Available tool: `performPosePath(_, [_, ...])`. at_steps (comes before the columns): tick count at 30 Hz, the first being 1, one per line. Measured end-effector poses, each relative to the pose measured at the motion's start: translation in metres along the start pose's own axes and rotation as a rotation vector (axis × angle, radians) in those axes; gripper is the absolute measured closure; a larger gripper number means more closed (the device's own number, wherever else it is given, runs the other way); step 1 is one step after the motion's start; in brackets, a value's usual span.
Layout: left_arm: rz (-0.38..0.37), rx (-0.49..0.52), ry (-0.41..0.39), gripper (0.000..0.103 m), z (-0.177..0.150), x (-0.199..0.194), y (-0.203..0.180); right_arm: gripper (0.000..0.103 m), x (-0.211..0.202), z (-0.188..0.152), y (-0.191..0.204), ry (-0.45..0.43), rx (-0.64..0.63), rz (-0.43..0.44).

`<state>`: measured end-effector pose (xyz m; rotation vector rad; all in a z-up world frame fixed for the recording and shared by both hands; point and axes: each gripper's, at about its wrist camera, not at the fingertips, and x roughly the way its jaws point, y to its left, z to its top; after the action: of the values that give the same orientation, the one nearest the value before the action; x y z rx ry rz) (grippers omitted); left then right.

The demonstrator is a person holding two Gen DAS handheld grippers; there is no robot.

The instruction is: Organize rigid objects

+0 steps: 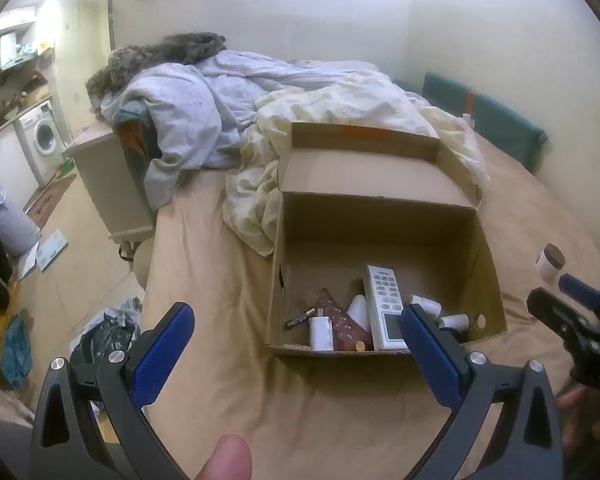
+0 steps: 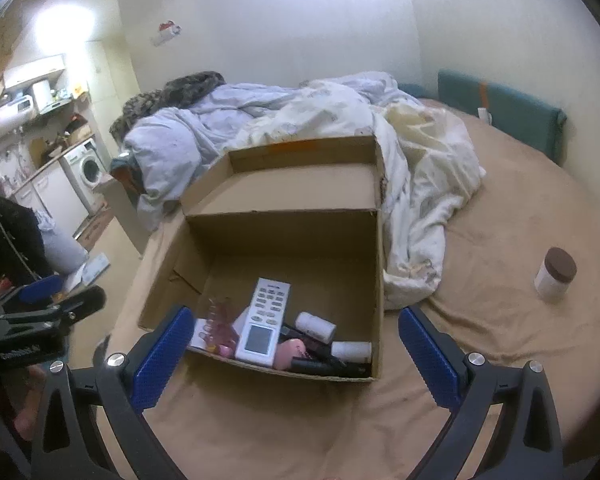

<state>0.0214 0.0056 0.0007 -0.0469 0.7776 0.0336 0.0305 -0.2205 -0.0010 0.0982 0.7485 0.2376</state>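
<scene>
- The left claw (image 1: 296,344) is spread wide and holds nothing; it hangs above the bed (image 1: 204,280), just in front of the cardboard box (image 1: 380,224).
- The right claw (image 2: 296,352) is also spread wide and holds nothing, near the box's front wall.
- Inside the box lie a white remote control (image 2: 265,320), a white charger (image 1: 321,333) and small bottles.
- A brown-lidded jar (image 2: 556,274) stands upright on the bed, well apart, to the right of the box.
</scene>
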Motion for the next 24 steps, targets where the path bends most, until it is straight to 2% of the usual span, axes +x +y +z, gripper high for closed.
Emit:
performPosePath(4, [0.012,0.008,0.005,0.001,0.0000,0.0016,-0.0016,0.000,0.0042,-0.0009,-0.0053,0.021,0.033,0.010])
performPosePath(12, [-0.003,0.002,0.014,0.001,0.0000,0.0030,-0.0019,0.000,0.0041,-0.0011,-0.0037,0.020,0.028,0.009])
performPosePath(24, [0.014,0.005,0.018,0.001,-0.0018,0.0041,-0.0014,0.000,0.0035,-0.0014,-0.0051,0.021,0.033,0.012])
